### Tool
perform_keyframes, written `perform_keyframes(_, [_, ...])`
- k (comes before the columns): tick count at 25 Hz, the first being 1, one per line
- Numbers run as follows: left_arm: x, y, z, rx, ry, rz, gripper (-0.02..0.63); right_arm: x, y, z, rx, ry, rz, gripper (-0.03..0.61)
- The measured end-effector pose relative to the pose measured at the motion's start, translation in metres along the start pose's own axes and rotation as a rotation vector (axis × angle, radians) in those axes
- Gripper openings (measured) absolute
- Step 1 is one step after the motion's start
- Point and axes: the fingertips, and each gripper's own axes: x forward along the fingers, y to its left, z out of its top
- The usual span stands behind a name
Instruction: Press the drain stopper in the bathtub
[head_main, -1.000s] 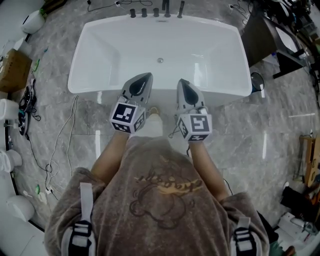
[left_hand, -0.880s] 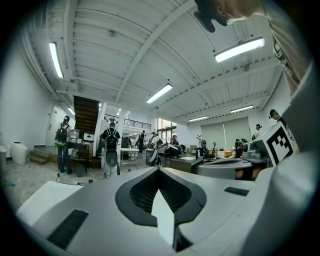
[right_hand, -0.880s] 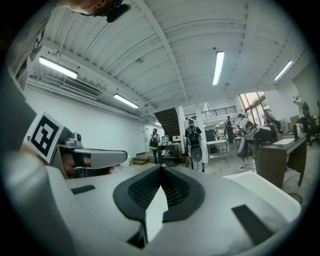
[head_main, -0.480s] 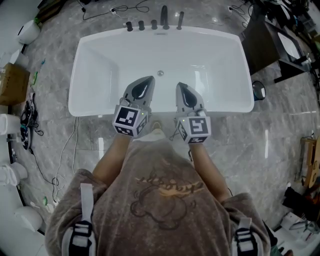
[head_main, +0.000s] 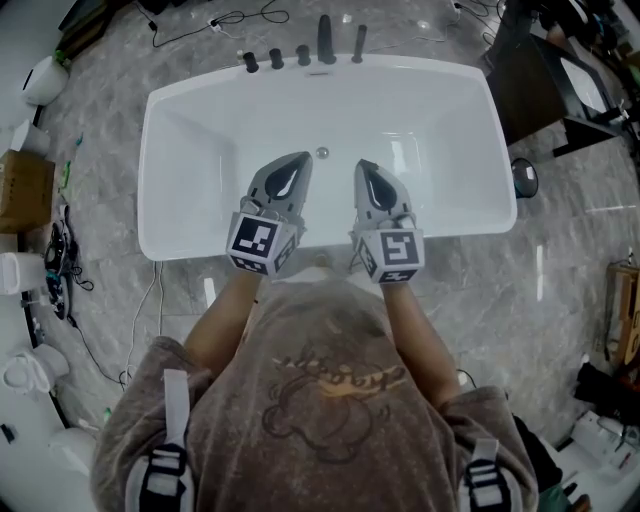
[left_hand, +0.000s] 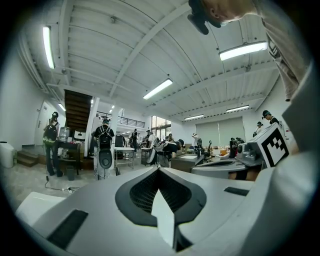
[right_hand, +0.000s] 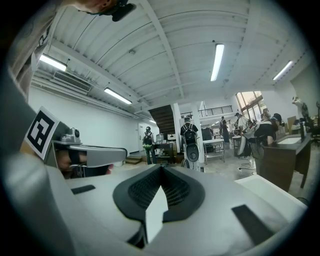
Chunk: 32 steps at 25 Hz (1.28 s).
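A white bathtub (head_main: 160, 150) lies below me in the head view, with a small round metal drain stopper (head_main: 322, 153) in its floor near the far wall. My left gripper (head_main: 297, 158) and right gripper (head_main: 362, 165) are held side by side over the tub's near half, tips pointing forward, short of the stopper. Both are shut with nothing between the jaws. In the left gripper view the left gripper (left_hand: 159, 170) points up at a hall ceiling; the right gripper (right_hand: 161, 169) does the same in its own view. Neither gripper view shows the tub.
Dark faucet fittings (head_main: 325, 35) stand on the tub's far rim. A cardboard box (head_main: 22, 190) and cables (head_main: 60, 260) lie on the marble floor at left, and a dark cabinet (head_main: 530, 80) stands at right. People with backpacks (left_hand: 105, 137) stand in the hall.
The person has stepped closer to the tub. The tub has slid nearer in the head view, and both shut grippers now hang over its inside instead of its near rim.
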Motion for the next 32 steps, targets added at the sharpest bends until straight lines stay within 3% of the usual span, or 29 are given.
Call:
perform_keyframes(23, [0.104, 0.045, -0.030, -0.013, 0.011, -0.011, 0.000, 0.090, -0.062, -0.022, 0.021, 0.022, -0.031, 0.000])
perform_keyframes(32, [0.137, 0.058, -0.048, -0.014, -0.017, -0.007, 0.000, 0.124, -0.083, -0.050, 0.005, 0.042, 0.011, 0.000])
